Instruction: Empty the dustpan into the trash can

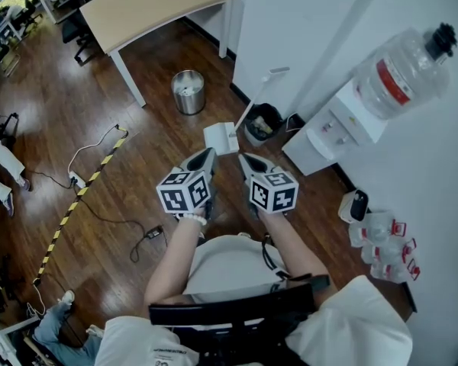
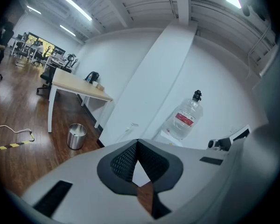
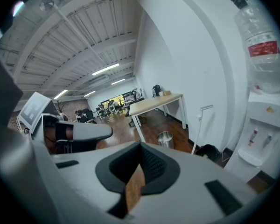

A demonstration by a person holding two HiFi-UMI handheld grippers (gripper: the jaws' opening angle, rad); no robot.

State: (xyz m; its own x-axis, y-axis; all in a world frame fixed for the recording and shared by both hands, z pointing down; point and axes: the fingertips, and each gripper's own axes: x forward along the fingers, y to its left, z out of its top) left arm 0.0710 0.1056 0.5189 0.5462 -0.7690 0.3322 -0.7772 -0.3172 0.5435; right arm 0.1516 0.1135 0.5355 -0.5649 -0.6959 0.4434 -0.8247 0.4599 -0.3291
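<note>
Both shut and empty: left claw (image 1: 210,153) and right claw (image 1: 243,158)
Ribbed black pads (image 2: 123,160) meet tip to tip; beyond, over dark plank floor (image 1: 122,197), the black dustpan (image 1: 262,125) with slim white handle (image 1: 256,97) stands by the wall (image 1: 305,21), near the cylindrical steel trash can (image 1: 188,92).

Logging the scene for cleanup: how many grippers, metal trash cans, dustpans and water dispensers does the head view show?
Grippers: 2 (left gripper, right gripper)
Metal trash can: 1
Dustpan: 1
Water dispenser: 1
Total: 5
</note>
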